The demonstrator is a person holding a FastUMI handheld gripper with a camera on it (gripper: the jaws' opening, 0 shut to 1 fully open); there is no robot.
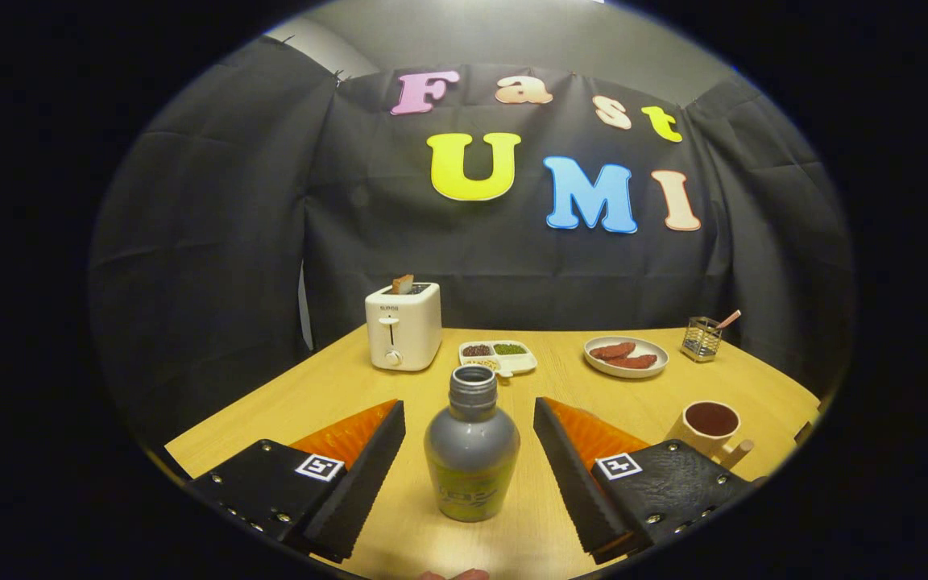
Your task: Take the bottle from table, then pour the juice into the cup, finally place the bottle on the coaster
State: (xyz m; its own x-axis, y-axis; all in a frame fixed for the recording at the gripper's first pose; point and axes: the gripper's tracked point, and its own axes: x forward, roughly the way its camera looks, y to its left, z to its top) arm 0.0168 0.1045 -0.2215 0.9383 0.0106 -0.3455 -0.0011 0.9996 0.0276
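A small uncapped bottle [472, 451] with a grey body and a green label stands upright on the wooden table [311, 395]. It sits between the two black fingers of my gripper [470, 415], which is open with a gap on each side of the bottle. Neither finger touches it. A cream cup [710, 427] with a handle stands just beyond the right finger [569, 459], holding something dark. The left finger [367, 467] lies about as far from the bottle as the right one.
At the back of the table stand a white toaster [403, 326] with a slice of bread in it, a small divided dish [498, 355], a plate [626, 355] with reddish food, and a wire holder [702, 338].
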